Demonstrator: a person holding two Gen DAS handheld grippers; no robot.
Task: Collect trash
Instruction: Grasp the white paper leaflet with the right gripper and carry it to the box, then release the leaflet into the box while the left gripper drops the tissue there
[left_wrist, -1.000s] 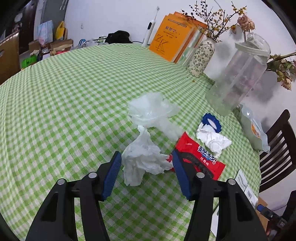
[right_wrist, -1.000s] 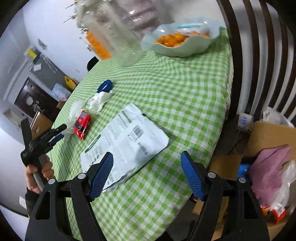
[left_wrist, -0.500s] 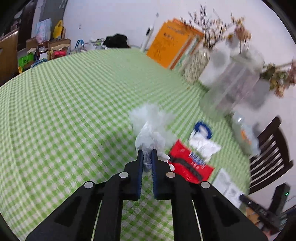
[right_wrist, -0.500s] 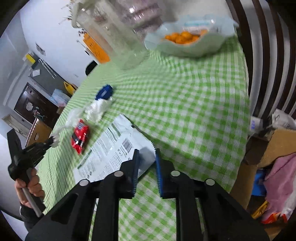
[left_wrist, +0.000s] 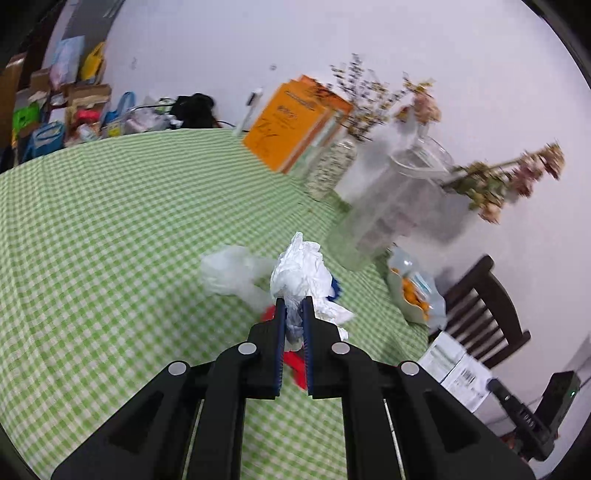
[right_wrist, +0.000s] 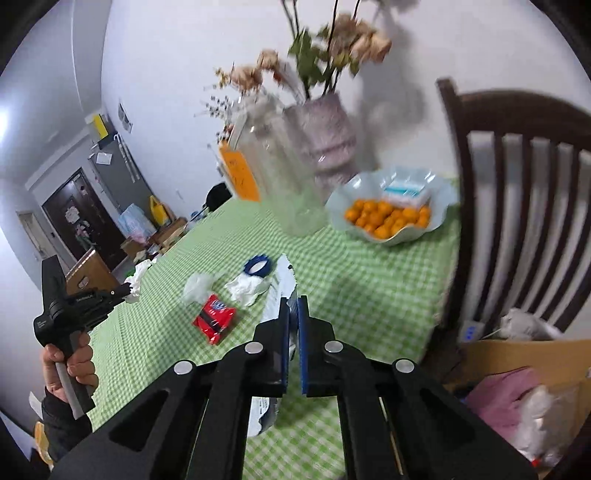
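We see our left hand-held gripper (left_wrist: 293, 306) clamped on crumpled tissue (left_wrist: 299, 271), hiding the red wrapper (left_wrist: 295, 363); our right hand-held gripper (right_wrist: 293, 304) pinches the white packet (right_wrist: 282, 284) near the fruit bowl (right_wrist: 391, 216).

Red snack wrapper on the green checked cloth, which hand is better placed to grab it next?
Probably left: the red snack wrapper lies directly beneath the left gripper, though that is shut on a crumpled white tissue. The right gripper, shut on a white printed packet, has it off to one side.

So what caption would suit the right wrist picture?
Right gripper lifts a white printed wrapper off the checked table.
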